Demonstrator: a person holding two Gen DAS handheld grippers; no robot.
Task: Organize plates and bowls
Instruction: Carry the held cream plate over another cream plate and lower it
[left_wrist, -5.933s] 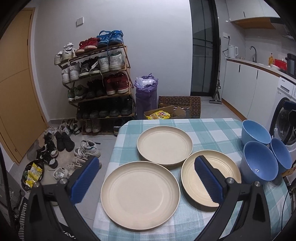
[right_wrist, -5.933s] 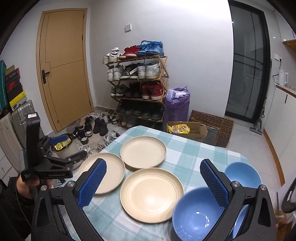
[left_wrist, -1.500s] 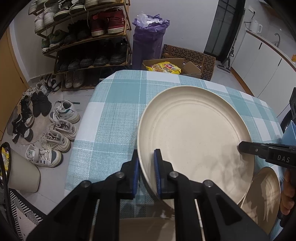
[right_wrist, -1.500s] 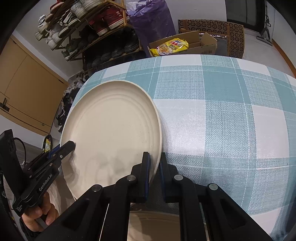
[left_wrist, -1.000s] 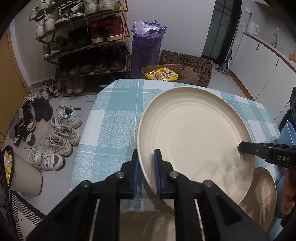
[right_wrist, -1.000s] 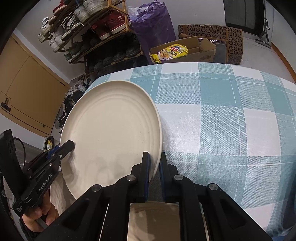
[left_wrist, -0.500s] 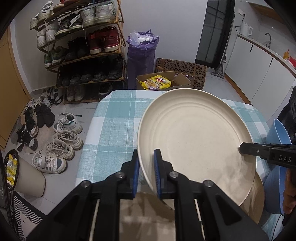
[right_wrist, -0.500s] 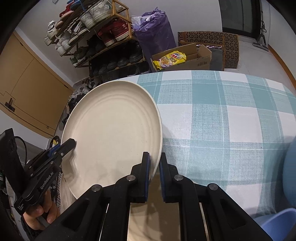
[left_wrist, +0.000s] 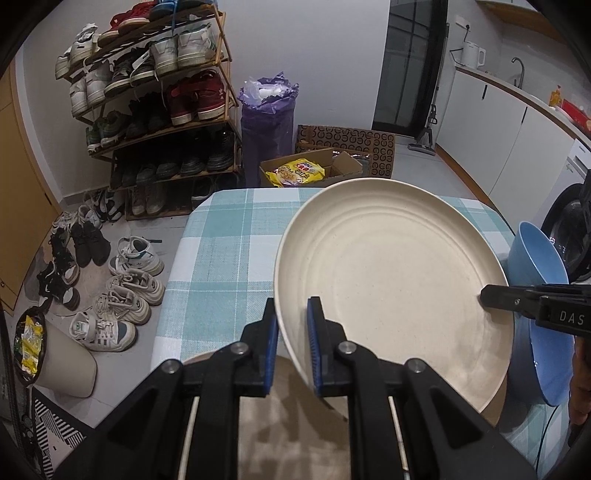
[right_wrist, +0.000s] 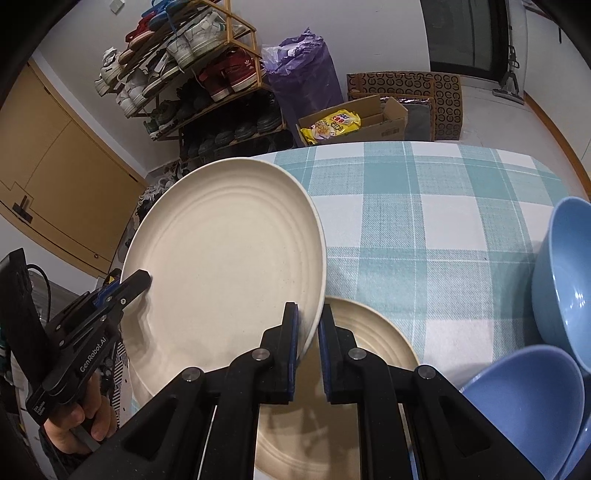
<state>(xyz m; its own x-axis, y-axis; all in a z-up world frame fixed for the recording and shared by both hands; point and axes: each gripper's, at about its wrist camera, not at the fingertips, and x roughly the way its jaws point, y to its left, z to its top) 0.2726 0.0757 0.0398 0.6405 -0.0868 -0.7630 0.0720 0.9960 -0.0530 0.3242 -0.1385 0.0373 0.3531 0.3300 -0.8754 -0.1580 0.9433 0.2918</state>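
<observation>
Left gripper (left_wrist: 291, 325): jaws pinching the 9 o'clock rim of the lifted plate (left_wrist: 391, 280), blue pads on either face.
Right gripper (right_wrist: 306, 332): jaws pinched on the opposite rim of that same plate; in the left wrist view its black tip shows at the plate's 3 o'clock edge.
Lifted plate: held between both grippers, tilted, clear of the table (left_wrist: 221, 258). A second ago it filled the same part of each view, but more cloth and floor now show around it, so it has risen and drawn back toward the near edge.
Second plate (right_wrist: 369, 350): flat on the cloth just beyond the right jaws, partly under the lifted one.
Third plate (left_wrist: 295, 413): a beige surface directly beneath the left jaws, at 6 o'clock.
Bowls (right_wrist: 565, 280): blue, at 3 to 5 o'clock in the right wrist view, well apart from the lifted plate and untouched.
Meaning for the task: the carry is under way; stacking onto a near plate looks like the next step, and the bowls remain to be gathered.
</observation>
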